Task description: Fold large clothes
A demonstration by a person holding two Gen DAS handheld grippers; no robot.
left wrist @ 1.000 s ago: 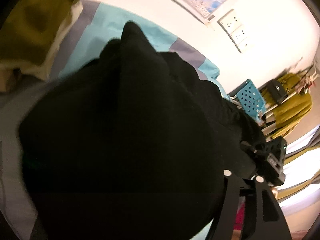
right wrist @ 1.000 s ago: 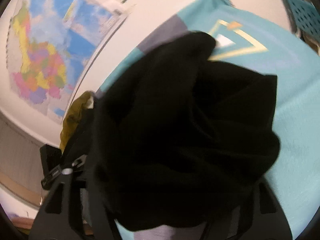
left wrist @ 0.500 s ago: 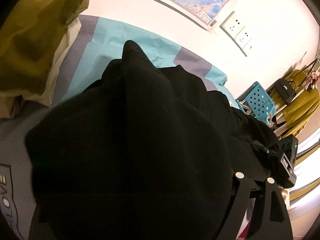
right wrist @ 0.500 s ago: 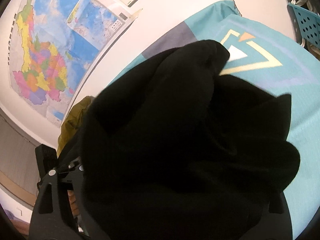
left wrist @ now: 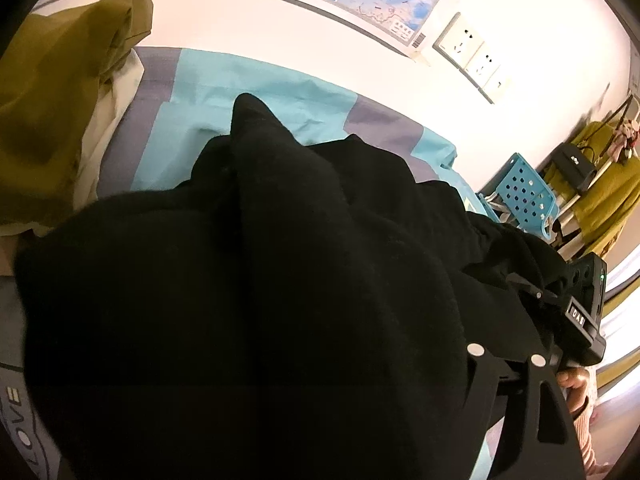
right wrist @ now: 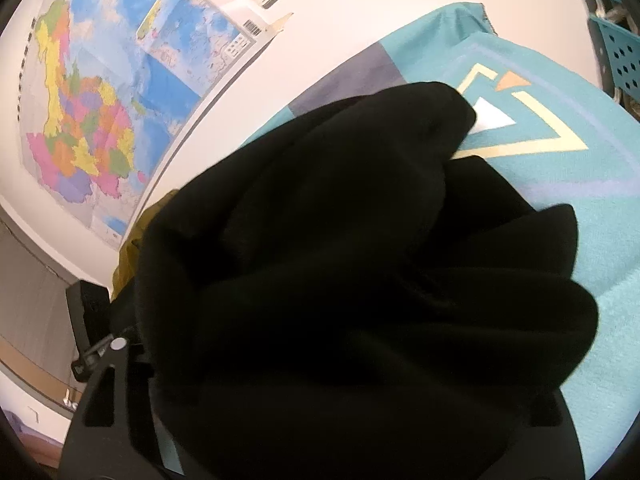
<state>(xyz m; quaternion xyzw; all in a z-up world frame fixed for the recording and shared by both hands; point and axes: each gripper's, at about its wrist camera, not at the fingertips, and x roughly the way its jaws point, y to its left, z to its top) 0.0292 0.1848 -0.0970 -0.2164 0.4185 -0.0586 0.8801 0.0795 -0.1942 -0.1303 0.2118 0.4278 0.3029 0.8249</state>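
Observation:
A large black garment (left wrist: 280,280) fills most of the left wrist view, bunched and held up over a teal and grey bedspread (left wrist: 260,96). It drapes over my left gripper, whose fingertips are hidden; only one black finger (left wrist: 532,412) shows. In the right wrist view the same garment (right wrist: 340,280) hangs in thick folds over my right gripper, whose left finger (right wrist: 108,400) shows. Both grippers seem closed on the cloth, but the jaws are covered. The other gripper's body (left wrist: 580,312) shows at the right of the left wrist view.
An olive-yellow garment (left wrist: 60,100) over white cloth lies at the bed's left end. A white wall with a map (right wrist: 100,100) and sockets (left wrist: 468,48) runs behind the bed. A blue perforated chair (left wrist: 524,196) and a rack with yellow cloth (left wrist: 608,184) stand to the right.
Both views have tilted upward a little and pulled back; more wall, map and bedspread show. The black garment stays bunched over both grippers.

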